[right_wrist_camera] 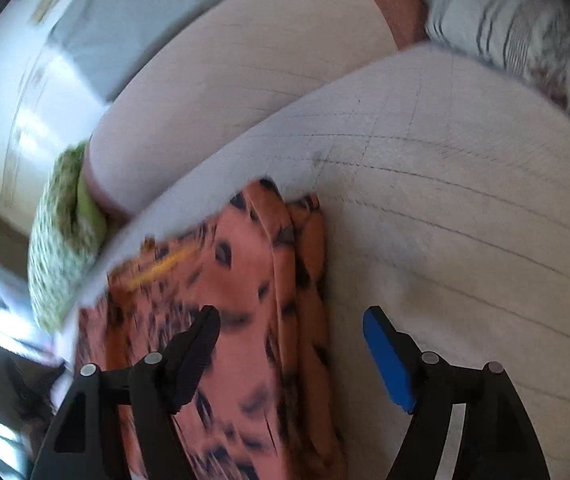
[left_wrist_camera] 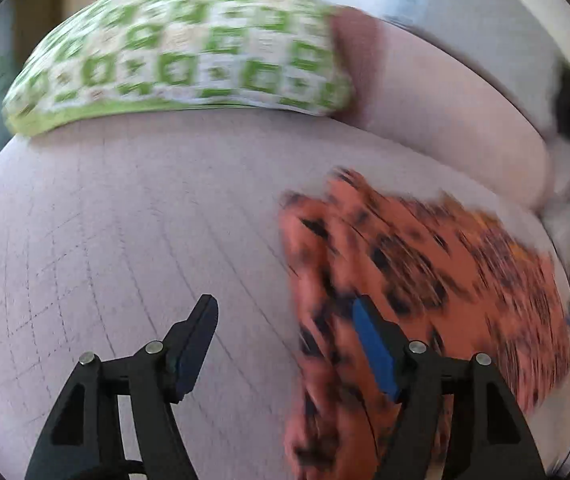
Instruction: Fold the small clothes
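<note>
An orange garment with black spots [left_wrist_camera: 425, 280] lies on the pale quilted cushion [left_wrist_camera: 125, 220], right of centre in the left wrist view. My left gripper [left_wrist_camera: 285, 312] is open and empty, its right finger over the garment's left edge. In the right wrist view the same garment [right_wrist_camera: 237, 300] lies folded lengthwise at lower left. My right gripper [right_wrist_camera: 291, 320] is open and empty above it, with the garment's right edge between the fingers. Both views are motion-blurred.
A green and white patterned pillow [left_wrist_camera: 181, 48] sits at the cushion's far edge; it also shows in the right wrist view [right_wrist_camera: 61, 248]. A striped white cloth [right_wrist_camera: 517, 28] lies at the upper right. The sofa back [right_wrist_camera: 245, 60] rises behind the cushion [right_wrist_camera: 465, 200].
</note>
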Demonstrator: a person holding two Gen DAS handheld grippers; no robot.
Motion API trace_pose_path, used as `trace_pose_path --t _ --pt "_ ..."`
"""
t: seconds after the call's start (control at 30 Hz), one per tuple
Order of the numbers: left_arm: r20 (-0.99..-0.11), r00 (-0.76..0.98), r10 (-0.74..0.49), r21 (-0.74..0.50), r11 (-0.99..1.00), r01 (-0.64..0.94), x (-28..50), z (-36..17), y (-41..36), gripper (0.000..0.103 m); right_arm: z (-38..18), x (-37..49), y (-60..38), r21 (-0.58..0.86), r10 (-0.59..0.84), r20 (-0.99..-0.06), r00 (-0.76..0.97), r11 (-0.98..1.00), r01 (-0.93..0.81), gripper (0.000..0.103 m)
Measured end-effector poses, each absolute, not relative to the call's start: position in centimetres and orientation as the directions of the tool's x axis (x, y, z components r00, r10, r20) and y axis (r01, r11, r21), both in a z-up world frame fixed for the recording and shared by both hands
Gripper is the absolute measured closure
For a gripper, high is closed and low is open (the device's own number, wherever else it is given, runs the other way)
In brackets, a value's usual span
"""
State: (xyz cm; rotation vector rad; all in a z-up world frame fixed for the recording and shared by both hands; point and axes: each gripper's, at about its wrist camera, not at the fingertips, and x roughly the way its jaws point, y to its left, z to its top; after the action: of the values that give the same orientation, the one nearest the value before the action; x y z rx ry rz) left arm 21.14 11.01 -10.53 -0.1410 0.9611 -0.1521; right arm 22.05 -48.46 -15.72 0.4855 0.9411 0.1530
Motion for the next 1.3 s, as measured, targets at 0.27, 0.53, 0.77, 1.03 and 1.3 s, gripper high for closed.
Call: trace_pose_path --t 0.27,0.53,0.77,1.03,1.3 --pt "-0.873 0.444 -0.202 -0.121 0.972 0.204 20.9 -13.2 6.3 0.086 -17.9 23.6 -44.0 0.464 0.424 -0.811 0.404 0.886 0.002 0.087" --pt "-0.754 0.594 -0.281 -0.235 0.959 0.157 14.9 -2.9 8.5 0.089 -8.8 19.3 -44.0 0.556 0.511 -0.706 0.490 0.829 -0.063 0.090" --pt "-0.813 0.512 -0.277 -0.280 0.957 0.074 3.8 -7.2 10.9 0.068 -10.8 9.3 -44.3 0.523 0.499 -0.754 0.428 0.850 -0.070 0.082" --pt "-0.777 0.597 -0.199 -0.184 0.979 0.086 3.5 -7.1 12.3 0.044 -14.5 6.2 -44.2 0.426 0.386 -0.791 0.474 0.904 -0.026 0.025" --pt "-0.838 0.508 -0.201 -0.171 0.980 0.104 11.4 -9.4 9.8 0.047 -13.7 8.6 -43.2 0.447 0.387 -0.763 0.518 0.895 -0.010 0.024"
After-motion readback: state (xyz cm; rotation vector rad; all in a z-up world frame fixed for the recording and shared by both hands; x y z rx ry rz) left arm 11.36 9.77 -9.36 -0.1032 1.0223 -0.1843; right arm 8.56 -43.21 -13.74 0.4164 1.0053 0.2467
